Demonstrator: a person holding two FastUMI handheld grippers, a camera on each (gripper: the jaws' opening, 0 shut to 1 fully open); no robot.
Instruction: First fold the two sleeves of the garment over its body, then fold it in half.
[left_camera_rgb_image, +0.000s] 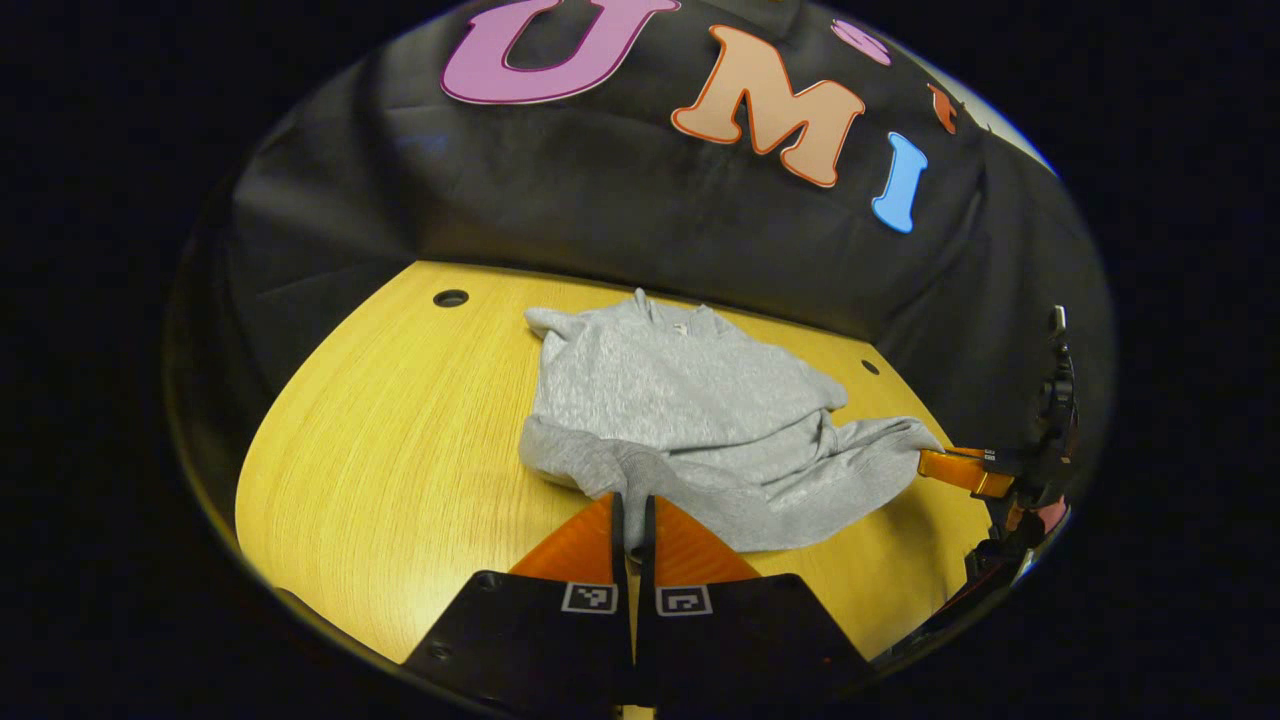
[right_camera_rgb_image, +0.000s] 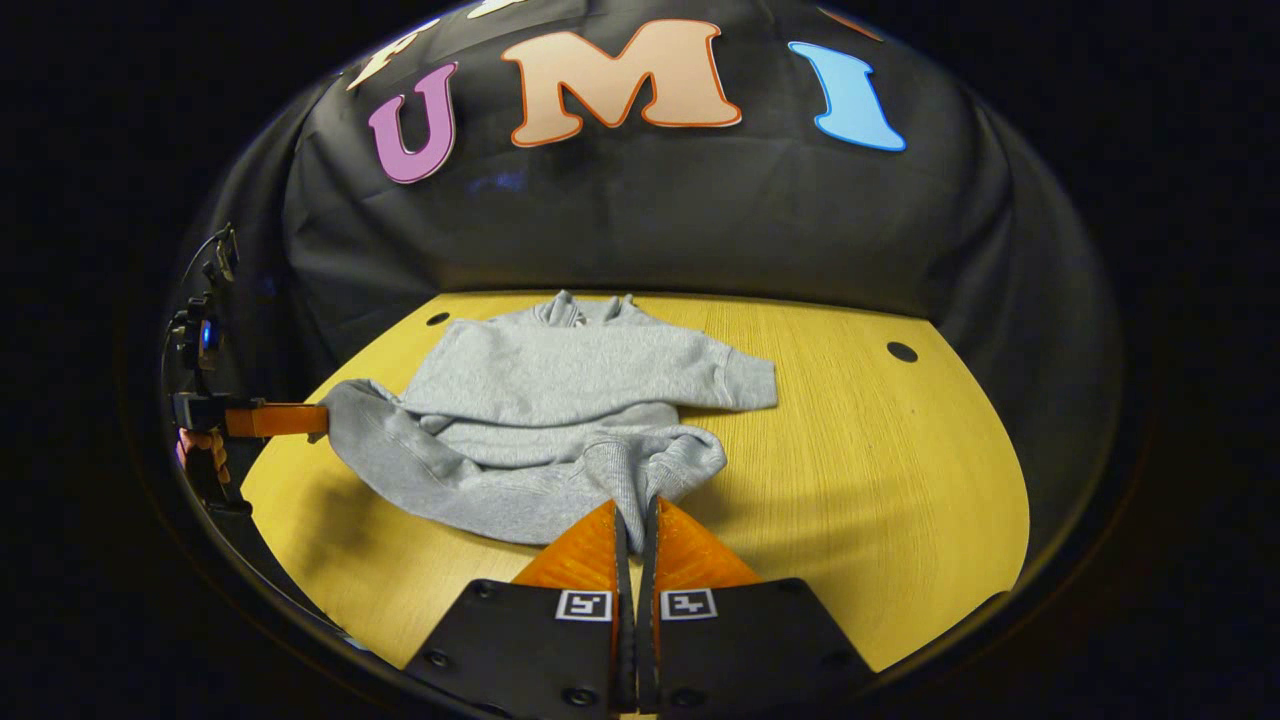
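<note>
Grey sweatshirt (left_camera_rgb_image: 690, 410) lies on the yellow wood-grain table (left_camera_rgb_image: 400, 450), collar toward the black cloth wall (left_camera_rgb_image: 600, 200) at the far edge. Body is spread roughly flat at the far part; the near hem area is bunched and lifted, with folds running across it.

Left gripper view: left tongs (left_camera_rgb_image: 632, 520) are closed, both orange fingers pressed together on a pinch of grey fabric at the garment's near edge. A ribbed band of the sweatshirt runs just beyond the fingertips. At the right of this view the right tongs (left_camera_rgb_image: 950, 465) show farther off, orange fingers touching the far corner of the fabric, which is drawn out to a point toward them. A hand (left_camera_rgb_image: 1045, 515) is partly visible behind that gripper body.

Right gripper view: right tongs (right_camera_rgb_image: 636, 520) are closed on grey fabric, a ribbed cuff or hem section hanging between the 2 fingers. The left tongs (right_camera_rgb_image: 290, 420) appear at the left of this view, orange fingers meeting the stretched corner of the sweatshirt (right_camera_rgb_image: 560, 410). Fingers of a hand (right_camera_rgb_image: 200, 450) wrap the gripper below.

1 sleeve (right_camera_rgb_image: 735, 385) lies folded in along the body's side. Cannot tell where the other sleeve lies; it is lost in the bunched fabric.

2 dark round holes (right_camera_rgb_image: 901, 352) sit in the table (right_camera_rgb_image: 900, 480), near the far corners.
</note>
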